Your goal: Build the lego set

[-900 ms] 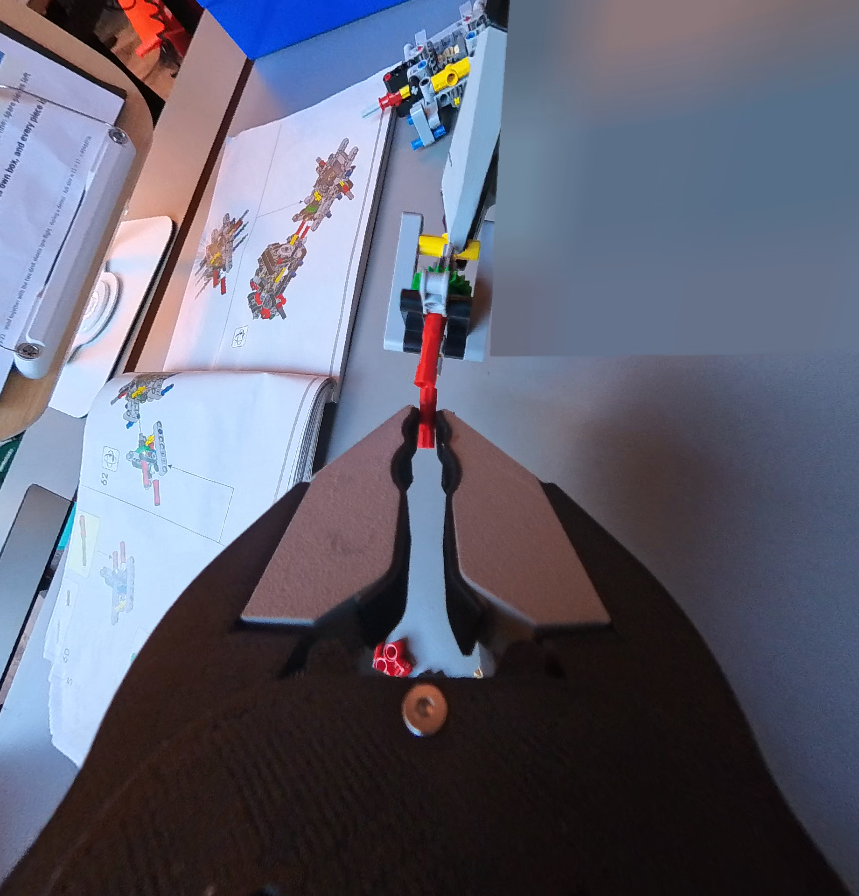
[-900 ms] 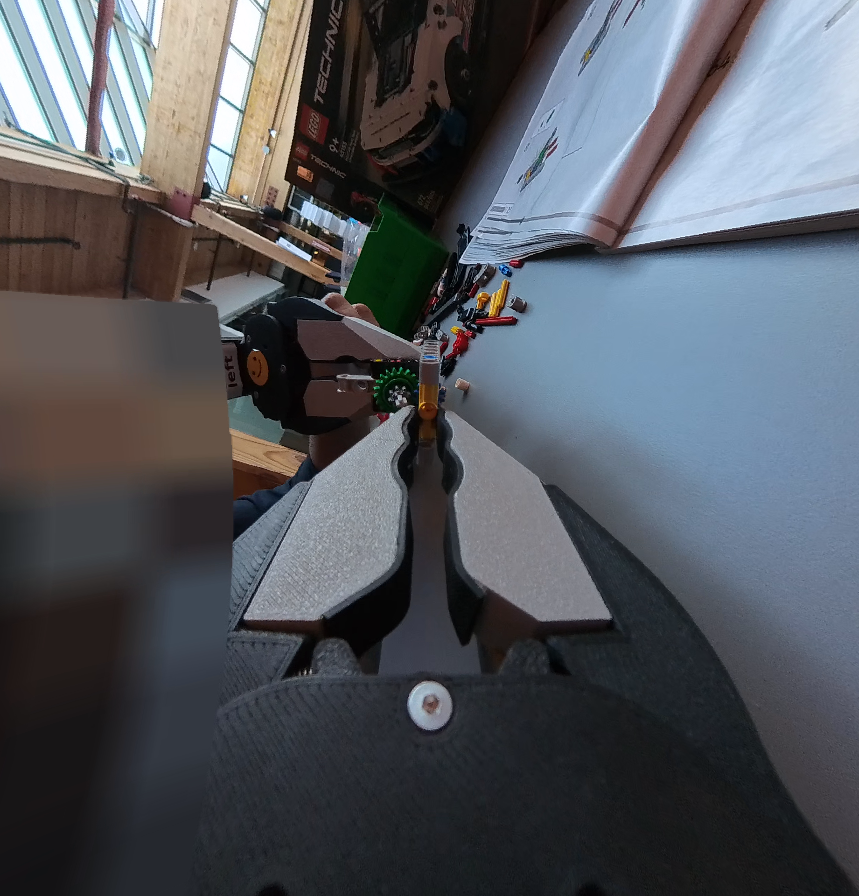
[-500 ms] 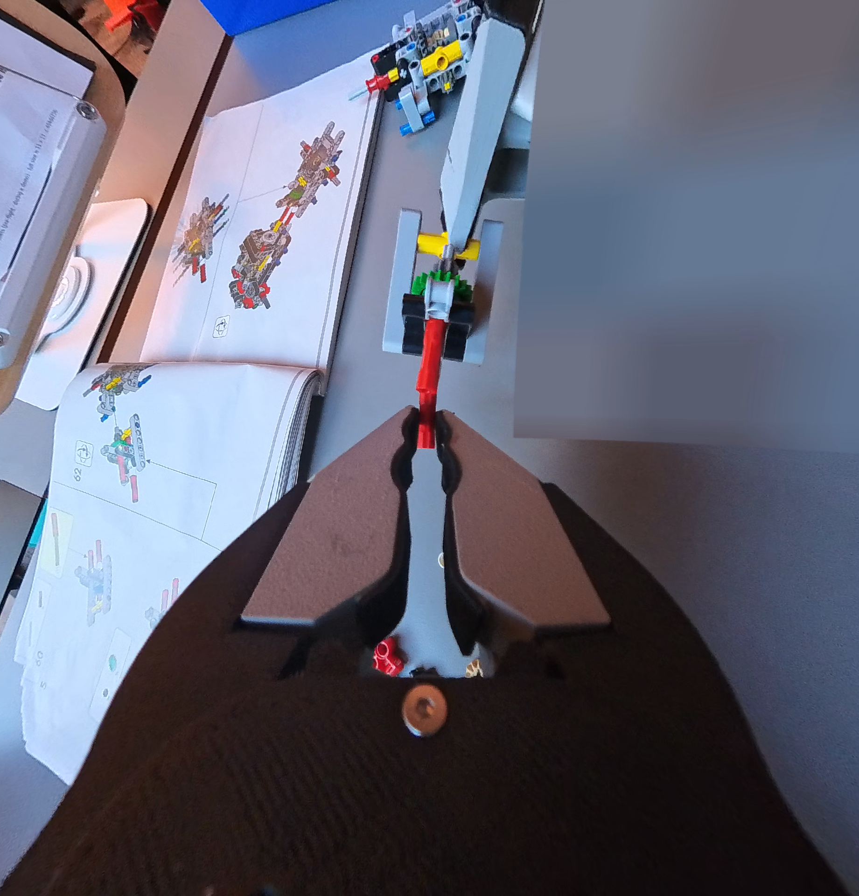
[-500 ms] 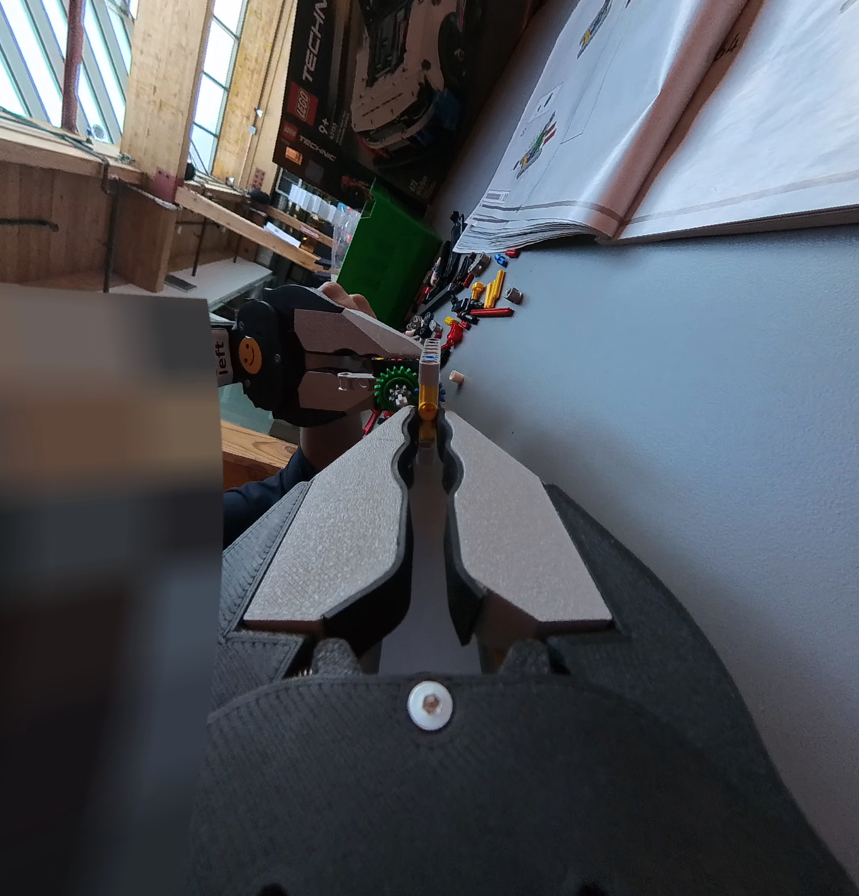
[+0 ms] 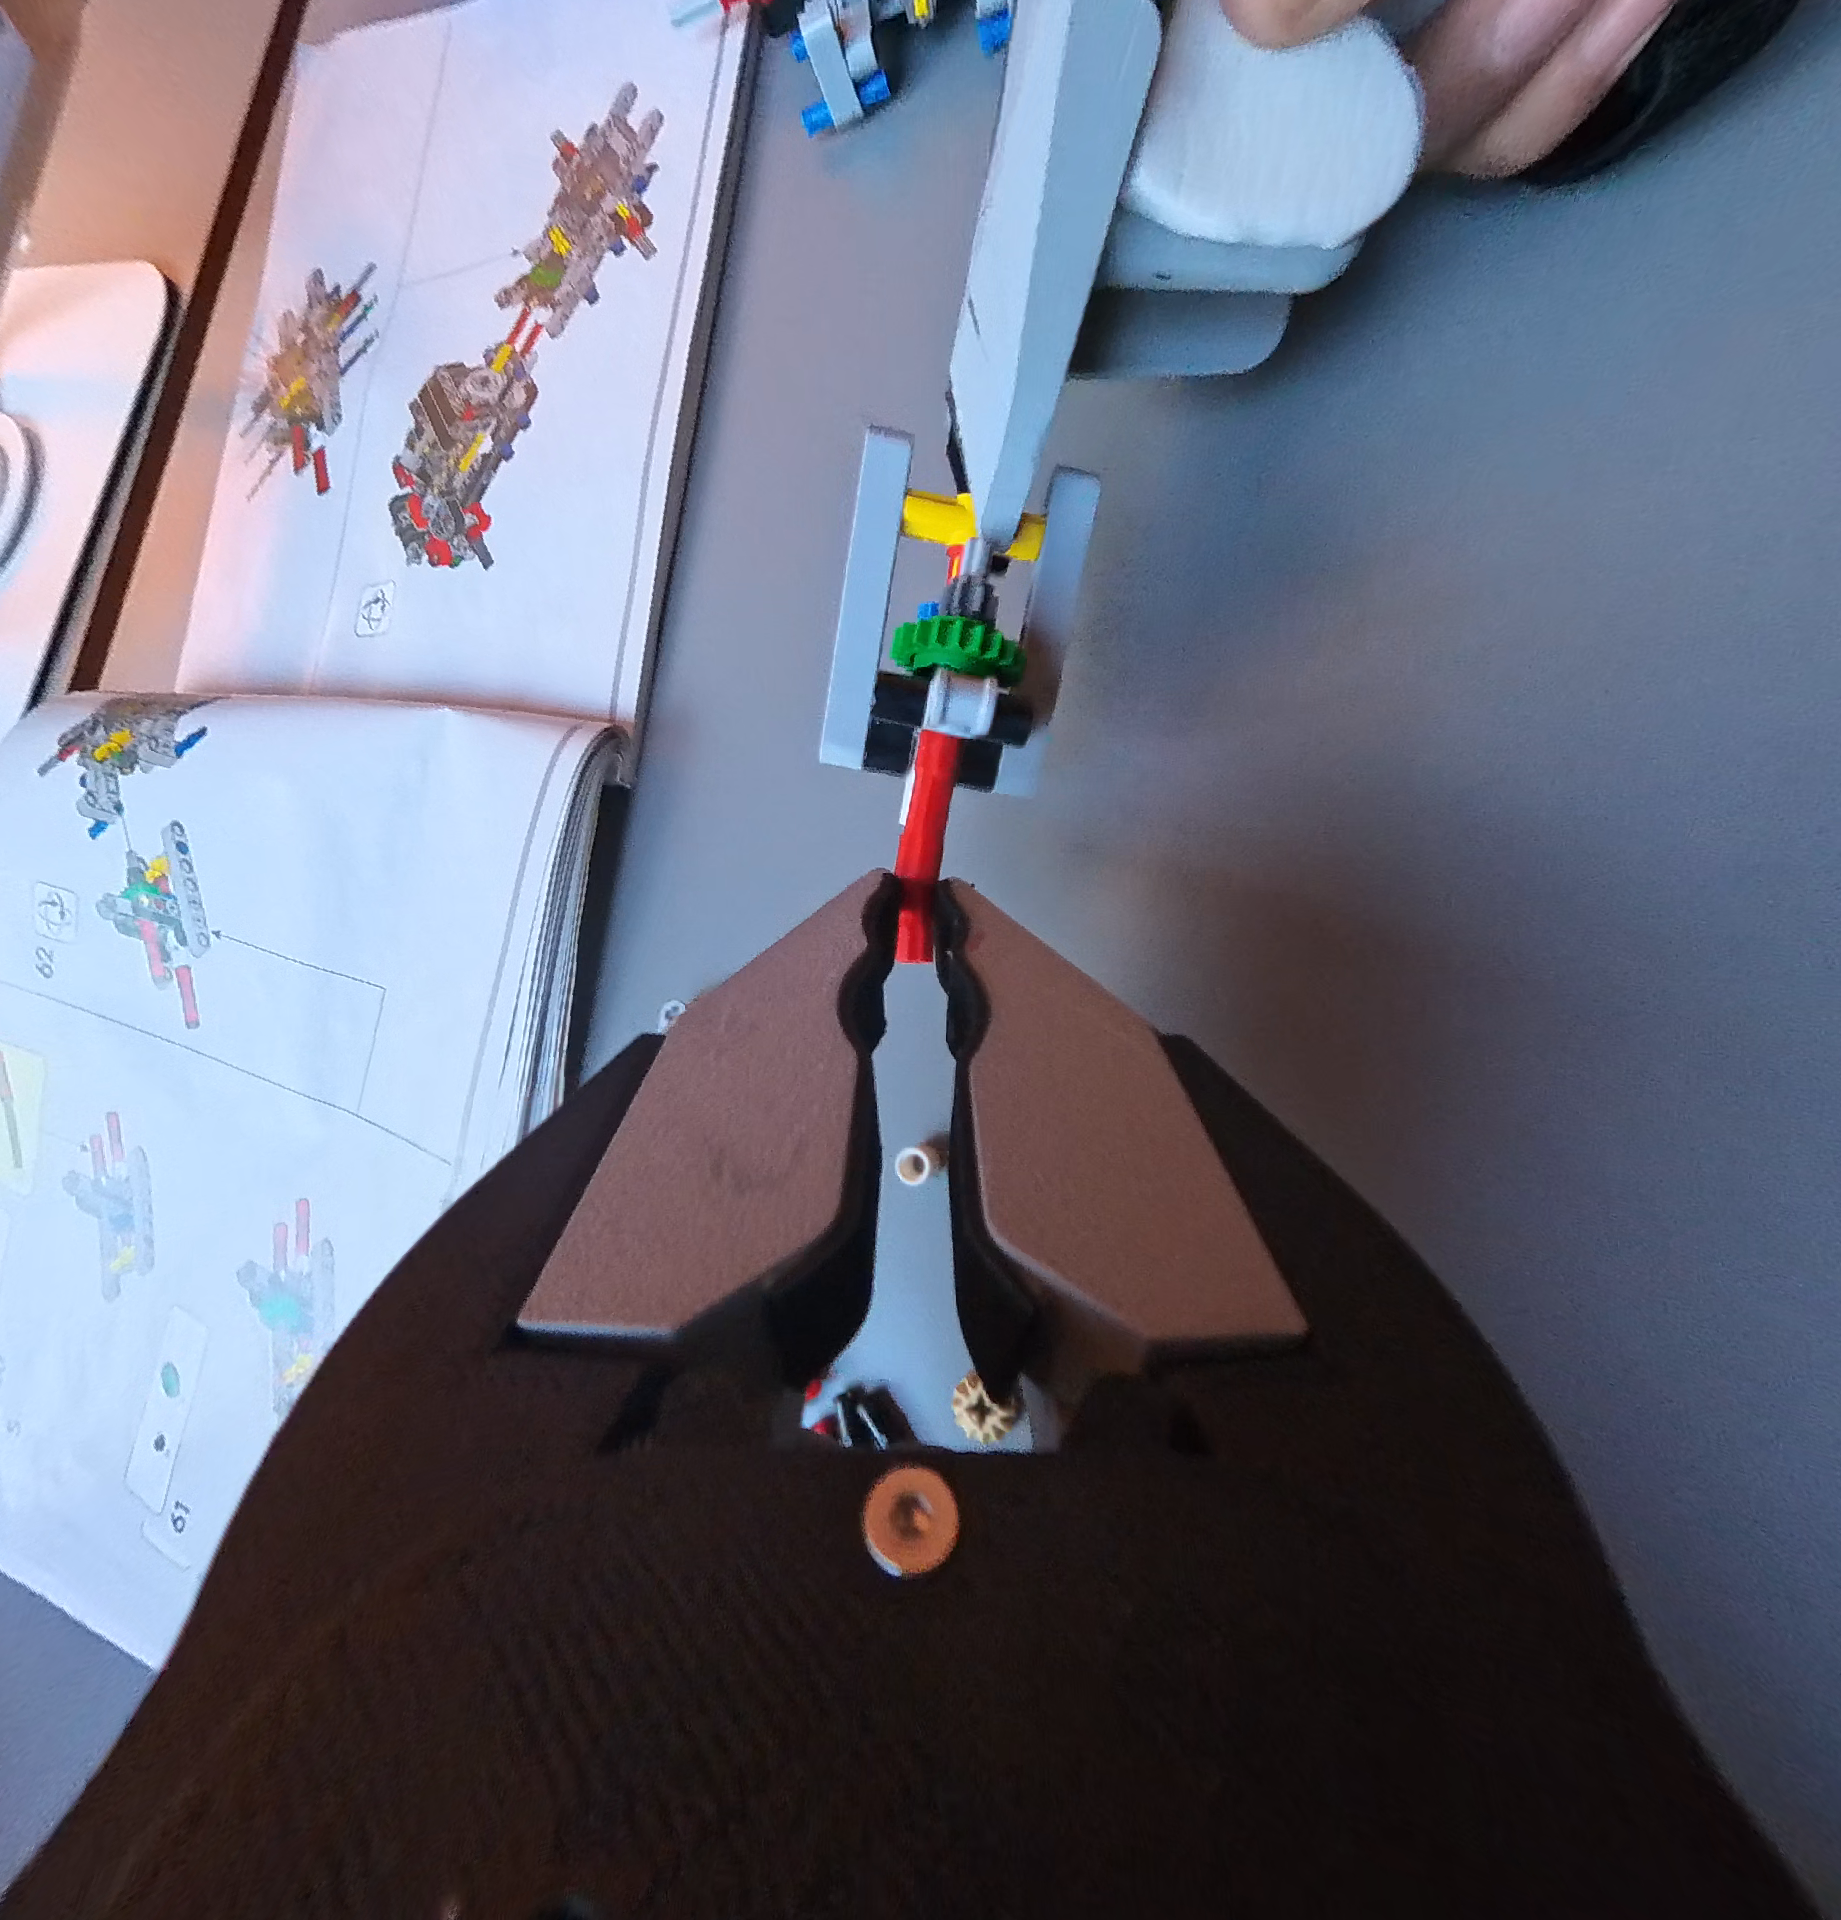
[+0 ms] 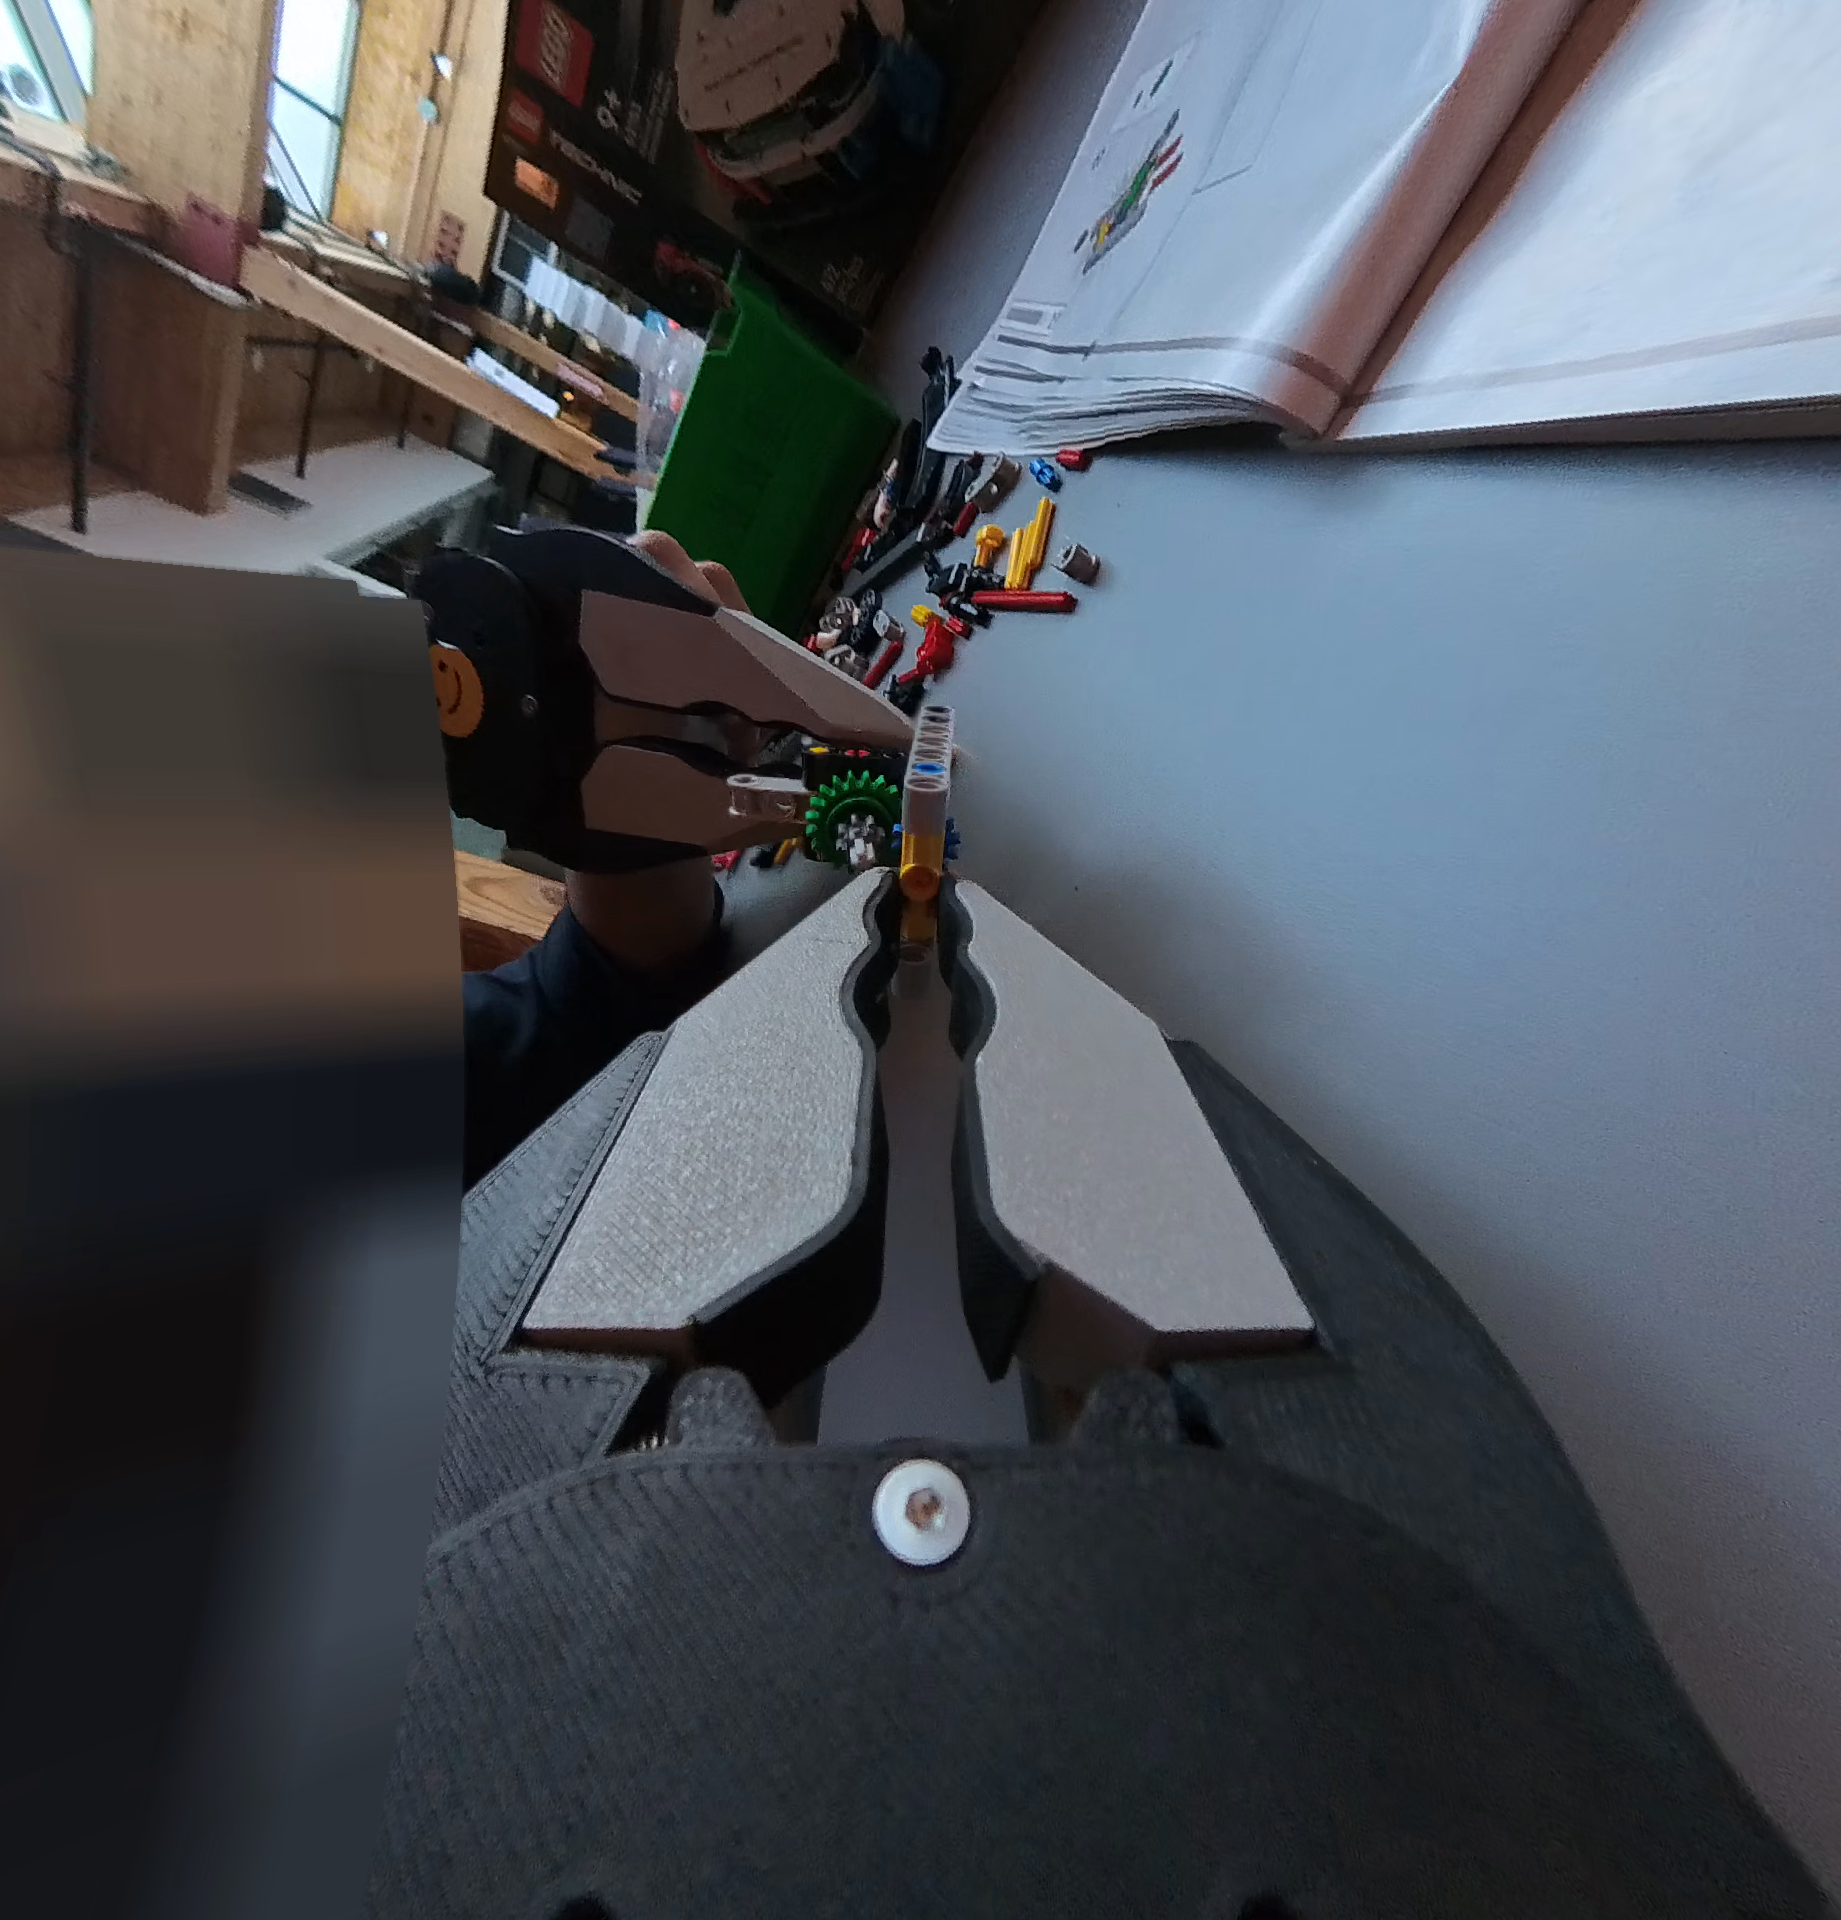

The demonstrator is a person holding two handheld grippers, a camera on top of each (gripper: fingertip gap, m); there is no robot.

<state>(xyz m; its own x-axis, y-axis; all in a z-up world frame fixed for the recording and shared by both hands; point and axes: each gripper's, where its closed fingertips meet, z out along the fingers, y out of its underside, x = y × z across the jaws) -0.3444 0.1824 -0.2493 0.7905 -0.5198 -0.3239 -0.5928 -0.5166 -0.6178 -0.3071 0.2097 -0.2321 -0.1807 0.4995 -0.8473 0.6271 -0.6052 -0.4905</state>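
Red axle (image 5: 921,873), the near end of a small brick assembly (image 5: 947,665), sits pinched between the tips of my left tongs (image 5: 916,914), which are closed on it with both pads against its sides. From there the assembly runs toward twelve o'clock: a grey connector, one green gear (image 5: 955,649), black pieces, a yellow pin (image 5: 937,516), all set between two grey beams. My right tongs (image 6: 918,920) come in from its far end, closed tight on that yellow pin (image 6: 918,873); in the left view they show as a long grey wedge at twelve o'clock.

Below the assembly lies the grey table (image 5: 1415,831). At nine to eleven o'clock in the left view an open instruction booklet (image 5: 272,935) lies flat, well apart from the assembly. Between my left fingers I see one small tan bush (image 5: 913,1164) on the table, and a tan gear (image 5: 983,1408) near the hinge, with dark bits beside it too small to name.

In the right view, loose parts (image 6: 957,592) are scattered at twelve o'clock, too many and too blurred to count, with a green bin (image 6: 760,468) and a dark box (image 6: 739,135) beyond.
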